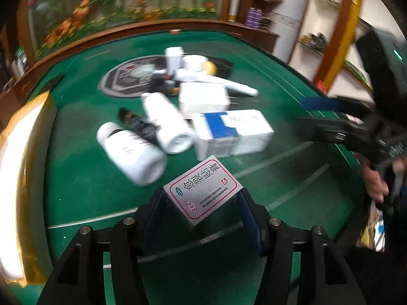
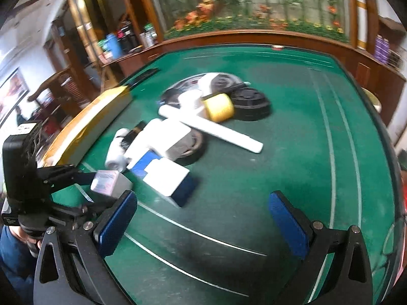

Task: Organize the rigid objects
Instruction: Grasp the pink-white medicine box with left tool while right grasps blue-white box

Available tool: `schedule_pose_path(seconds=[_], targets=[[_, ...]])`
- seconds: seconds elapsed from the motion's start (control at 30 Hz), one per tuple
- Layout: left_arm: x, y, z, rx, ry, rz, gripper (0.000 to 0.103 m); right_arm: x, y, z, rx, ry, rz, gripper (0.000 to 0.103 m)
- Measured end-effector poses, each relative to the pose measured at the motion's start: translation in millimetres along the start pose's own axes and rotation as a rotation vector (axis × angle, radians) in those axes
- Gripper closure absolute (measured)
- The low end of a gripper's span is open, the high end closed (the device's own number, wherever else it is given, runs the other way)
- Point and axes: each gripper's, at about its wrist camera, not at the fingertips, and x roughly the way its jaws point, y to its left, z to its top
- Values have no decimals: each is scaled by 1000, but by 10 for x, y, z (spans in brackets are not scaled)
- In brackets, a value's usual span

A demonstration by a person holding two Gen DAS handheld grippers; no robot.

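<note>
My left gripper (image 1: pixel 202 200) is shut on a small white box with a pink border and Chinese print (image 1: pixel 202 189), held above the green table (image 1: pixel 84 185). The same box (image 2: pixel 106 181) shows at the left of the right wrist view, in the left gripper (image 2: pixel 101 181). My right gripper (image 2: pixel 203 218) is open and empty over the table; it also shows in the left wrist view (image 1: pixel 320 117). A pile lies ahead: two white bottles (image 1: pixel 132 152) (image 1: pixel 169 124), a white and blue box (image 1: pixel 232 132), a white box (image 1: pixel 203 97), a white tube (image 2: pixel 211 127), a yellow roll (image 2: pixel 220 106).
A long white and gold box (image 1: pixel 23 152) lies along the table's left edge, also in the right wrist view (image 2: pixel 94 119). A round dark mat (image 1: pixel 127 76) and a black disc (image 2: pixel 250 101) sit behind the pile. A wooden rim (image 2: pixel 254 38) borders the table.
</note>
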Motion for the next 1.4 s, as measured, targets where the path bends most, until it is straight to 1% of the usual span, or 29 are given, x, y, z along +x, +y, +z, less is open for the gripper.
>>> schedule_pose_path(seconds=[0.07,0.17,0.23,0.3,0.37,0.4,0.47,0.5,0.53,0.57,0.63,0.67,0.7,0.77,0.8,0.83,0.87,0.9,0.93,1.03,1.1,1.13,1.17,1.2,1.23,1.27,1.3,1.4], targets=[[-29,-62,-30,27,9,-4,42,65,63,49,-39,17,44,2],[-25,-26,-43,7,12,8,42,160,201,103,-111,31,92,7],[-24,34,-66,-24,14,16,42,291,291,155,-159,60,115,25],[-31,100,-95,-56,17,12,40,439,351,203,-191,90,94,30],[-51,134,-122,-74,14,4,40,547,369,227,-211,94,69,30],[-51,151,-131,-75,16,6,40,594,369,230,-219,95,58,34],[-52,159,-152,-74,15,14,40,596,399,196,-234,105,71,51],[-44,164,-154,-70,16,13,40,570,439,155,-252,114,75,56],[-38,166,-163,-64,19,12,40,545,484,112,-268,128,80,59],[-36,167,-173,-58,23,12,40,519,514,76,-282,138,93,59],[-43,174,-190,-51,34,-1,40,399,606,-27,-316,168,145,59],[-65,159,-212,-36,37,-20,40,329,646,-79,-333,163,151,59],[-77,146,-214,-24,37,-32,40,265,659,-109,-339,151,155,56],[-138,85,-257,23,34,-73,40,212,651,-115,-343,140,160,55],[-161,60,-262,41,30,-83,39,200,638,-104,-344,128,148,51],[-196,41,-277,61,23,-88,37,203,613,-87,-341,121,139,41],[-221,40,-274,70,16,-79,35,215,603,-71,-335,117,135,37],[-238,49,-264,72,8,-63,29,233,591,-52,-333,114,133,35],[-249,71,-251,67,-3,-41,26,259,600,-33,-340,111,133,35],[-198,128,-172,50,-10,-13,26,351,657,13,-366,104,120,35],[-127,112,-132,55,-7,-15,26,391,691,21,-374,111,126,36],[-86,90,-118,58,-2,-14,26,413,714,14,-377,123,131,45],[-54,64,-123,64,5,-13,28,431,738,-7,-384,135,125,54],[2,12,-142,79,28,-4,50,455,764,-32,-400,155,120,67],[14,-28,-158,95,27,24,64,454,779,-54,-410,157,113,68],[-8,-78,-173,114,12,41,67,436,777,-69,-408,155,109,68],[-20,-83,-180,102,19,17,67,419,758,-77,-396,157,111,68],[-53,-31,-183,68,3,33,67,358,644,-77,-328,138,114,68]])
